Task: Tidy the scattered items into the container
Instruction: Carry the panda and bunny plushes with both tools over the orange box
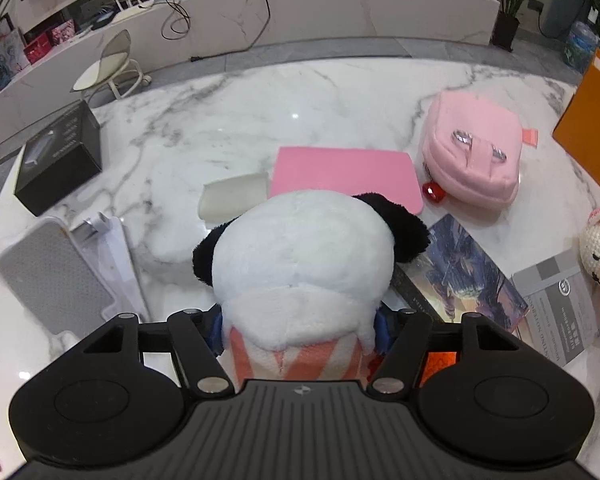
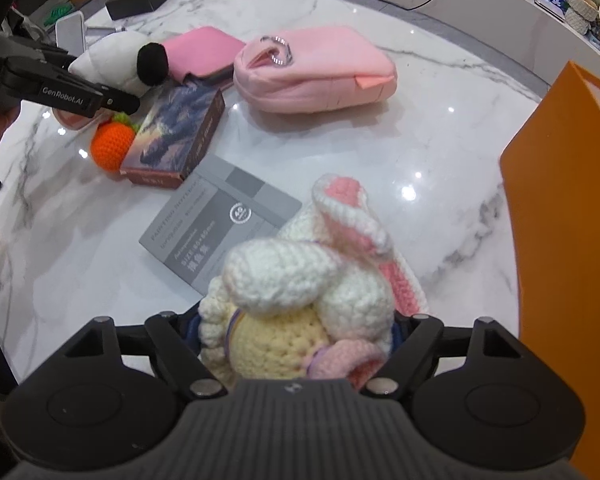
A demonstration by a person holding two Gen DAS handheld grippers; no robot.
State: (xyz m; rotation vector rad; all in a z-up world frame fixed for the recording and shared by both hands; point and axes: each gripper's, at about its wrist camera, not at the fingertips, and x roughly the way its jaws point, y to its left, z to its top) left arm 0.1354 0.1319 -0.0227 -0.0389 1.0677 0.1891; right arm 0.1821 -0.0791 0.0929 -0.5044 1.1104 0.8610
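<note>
A white panda plush [image 1: 300, 248] with black ears and a pink-striped base fills the gap of my left gripper [image 1: 300, 330]; its blue pads [image 1: 217, 330] press the plush's sides. The right wrist view shows that gripper [image 2: 112, 100] at far left over the plush [image 2: 108, 60]. My right gripper [image 2: 294, 332] is shut on a cream and pink crochet rabbit [image 2: 300, 280], which bulges out above the jaws. The orange container [image 2: 568, 240] stands just right of it, and at the right edge in the left view [image 1: 592, 132].
On the marble table [image 2: 420, 140] lie a pink pouch [image 2: 316, 76], a pink sleeve [image 1: 344, 172], a book [image 2: 176, 136], a grey packet [image 2: 220, 220], a crochet carrot [image 2: 110, 150], a black box [image 1: 56, 160] and a grey tray [image 1: 48, 276].
</note>
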